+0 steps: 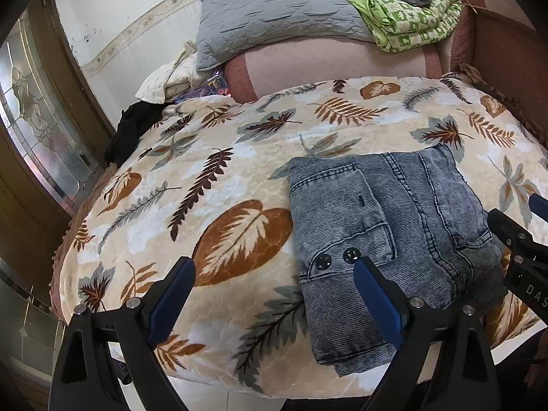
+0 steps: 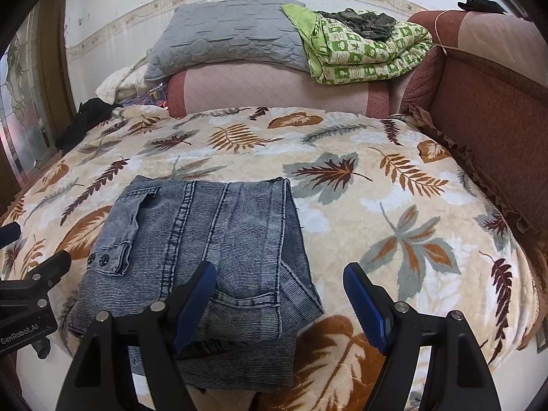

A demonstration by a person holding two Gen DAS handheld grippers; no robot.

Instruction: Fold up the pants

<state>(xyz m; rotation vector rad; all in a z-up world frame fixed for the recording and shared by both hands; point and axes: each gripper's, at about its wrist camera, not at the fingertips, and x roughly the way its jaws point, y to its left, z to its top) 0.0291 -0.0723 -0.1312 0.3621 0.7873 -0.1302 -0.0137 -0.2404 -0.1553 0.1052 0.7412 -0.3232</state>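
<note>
On the leaf-print blanket [image 2: 342,144] your folded grey-blue jeans [image 2: 205,239] lie in a neat stack near its front edge. Your left gripper [image 1: 274,277] and right gripper [image 2: 279,282] both hover spread wide, pinching nothing.

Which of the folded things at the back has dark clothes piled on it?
The green patterned quilt, right of the grey quilted pillow, carries a dark garment; the pillow's top is bare.

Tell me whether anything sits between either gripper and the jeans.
Nothing visible does. The folded jeans lie bare on the leaf blanket, with the open left gripper and open right gripper just short of their near edge.
</note>
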